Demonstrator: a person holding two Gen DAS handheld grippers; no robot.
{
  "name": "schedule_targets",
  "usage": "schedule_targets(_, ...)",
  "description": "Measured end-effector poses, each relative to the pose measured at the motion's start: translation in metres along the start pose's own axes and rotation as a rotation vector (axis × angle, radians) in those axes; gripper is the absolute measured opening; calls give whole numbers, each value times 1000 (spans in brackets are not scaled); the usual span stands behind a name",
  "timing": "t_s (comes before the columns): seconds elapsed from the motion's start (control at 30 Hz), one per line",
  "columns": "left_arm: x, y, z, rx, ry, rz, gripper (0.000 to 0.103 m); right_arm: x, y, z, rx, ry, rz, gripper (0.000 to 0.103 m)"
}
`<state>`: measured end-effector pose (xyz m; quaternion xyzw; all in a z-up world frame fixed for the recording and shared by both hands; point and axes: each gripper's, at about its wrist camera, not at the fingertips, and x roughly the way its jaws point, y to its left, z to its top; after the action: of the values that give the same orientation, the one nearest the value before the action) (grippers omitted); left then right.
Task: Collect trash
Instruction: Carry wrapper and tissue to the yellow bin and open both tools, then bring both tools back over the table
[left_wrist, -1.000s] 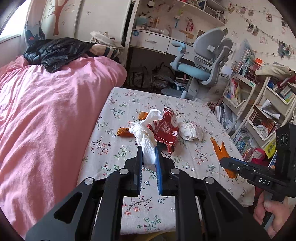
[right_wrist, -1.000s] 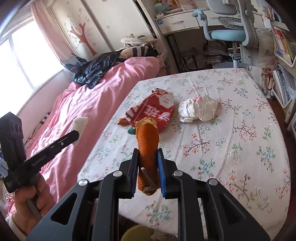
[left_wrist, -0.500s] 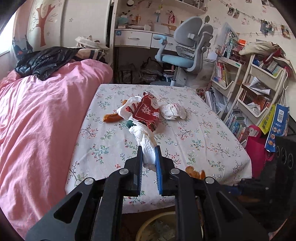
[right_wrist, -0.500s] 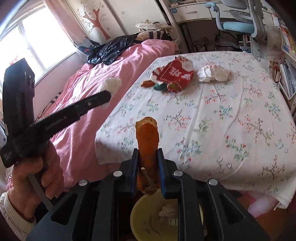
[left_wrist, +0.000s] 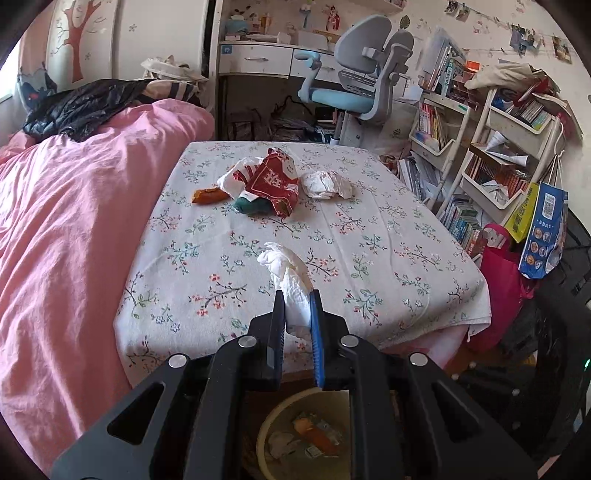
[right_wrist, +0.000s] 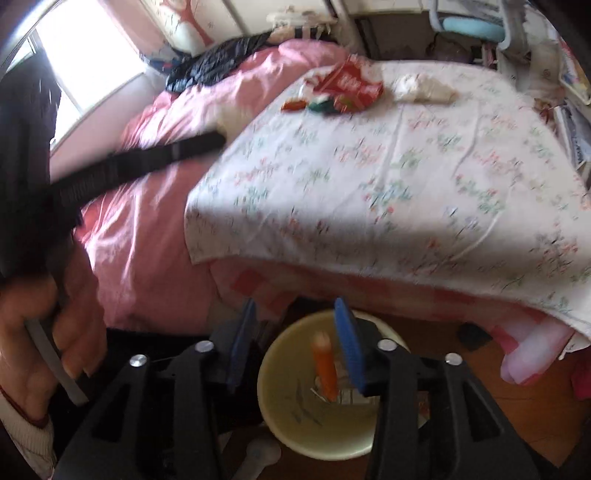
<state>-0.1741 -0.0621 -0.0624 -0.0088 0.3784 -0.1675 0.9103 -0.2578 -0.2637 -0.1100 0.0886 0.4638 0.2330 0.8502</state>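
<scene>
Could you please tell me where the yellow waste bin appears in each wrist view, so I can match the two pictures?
Left wrist view: the yellow waste bin sits at the bottom centre, partly hidden behind the gripper body.
Right wrist view: the bin is at the bottom centre, under the spread fingers.
Shared landmark: the red snack bag on the floral tablecloth.

A bin (left_wrist: 306, 435) stands on the floor before the worktop (left_wrist: 388, 258). A snack bag (left_wrist: 275, 181) and paper wad (left_wrist: 325, 184) lie at its far end; the bed (left_wrist: 74, 221) adjoins left.
</scene>
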Motion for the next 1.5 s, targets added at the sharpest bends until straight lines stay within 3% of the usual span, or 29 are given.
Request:
schedule_targets(0.13, 2, -13, -20, 26, 65, -30, 12, -35, -2, 18, 1, -164, -34, 64)
schedule_targets(0.27, 14, -35, -45, 91, 208, -80, 13, -60, -4, 40, -24, -270, -53, 72)
schedule_targets(0.37, 20, -52, -58, 166, 270, -69, 15, -73, -7, 58, -70, -328, -97, 81)
schedule_targets(0.43, 18, -57, -58, 194, 257, -57, 22, -78, -13, 68, -84, -359, -131, 86)
schedule_targets(0.5, 12, -56, -50, 180, 212, -29, 44, -81, -21, 74, -88, -383, -162, 88)
schedule_targets(0.57, 2, -50, -37, 141, 132, 11, 59, -78, -31, 74, -56, -383, -173, 88)
schedule_targets(0.63, -7, -42, -21, 106, 54, 48, 64, -70, -42, 78, -8, -359, -166, 88)
schedule_targets(0.73, -15, -28, 4, 50, -43, 121, 76, -63, -40, 84, -36, -360, -184, 88)
schedule_targets(0.93, -17, -1, 55, -28, -190, 207, 83, -45, -48, 98, -2, -329, -185, 88)
schedule_targets(1.03, -9, 14, 70, -66, -222, 238, 83, -43, -44, 98, -21, -322, -181, 88)
schedule_targets(1.13, 6, 30, 73, -128, -182, 263, 83, -39, -40, 98, -43, -302, -186, 88)
schedule_targets(1.2, 9, 37, 74, -165, -165, 235, 83, -36, -40, 99, -50, -287, -186, 88)
schedule_targets(1.5, 14, 42, 64, -159, -136, 265, 83, -34, -43, 98, -51, -267, -202, 88)
